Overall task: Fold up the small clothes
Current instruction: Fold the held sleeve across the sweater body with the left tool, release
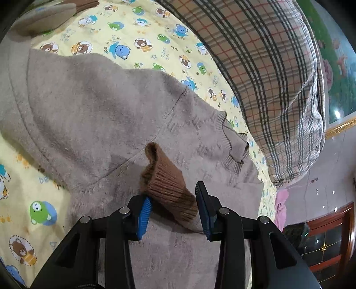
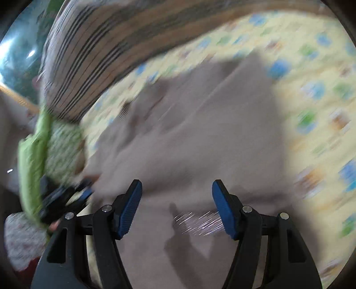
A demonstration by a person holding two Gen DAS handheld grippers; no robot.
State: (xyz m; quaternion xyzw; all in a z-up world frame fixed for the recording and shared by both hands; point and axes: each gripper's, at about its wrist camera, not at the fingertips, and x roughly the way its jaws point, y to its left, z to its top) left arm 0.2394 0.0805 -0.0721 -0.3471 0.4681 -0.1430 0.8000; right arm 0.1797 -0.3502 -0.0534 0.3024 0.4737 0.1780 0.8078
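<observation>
L wrist view sharp, evenly lit; R wrist view heavy motion blur, fisheye edges.

One grey-beige fleece sweater [image 1: 106,115] lies spread on one yellow bear-print sheet [image 1: 142,35], and its parts count as follows: one brown ribbed cuff [image 1: 166,184], one grey ribbed collar [image 1: 235,146], and one more brown-trimmed sleeve end [image 1: 55,13] at the sheet's top left corner. One plaid pillow [image 1: 267,66] sits along the sheet's upper right edge. One pink cloth [image 1: 281,206] shows past the sheet's right edge. Two grippers appear: the left gripper [image 1: 173,213] and the right gripper [image 2: 178,209], each with two blue-padded fingers. The right view is blurred; one green patterned item [image 2: 55,151] shows at its left.
</observation>
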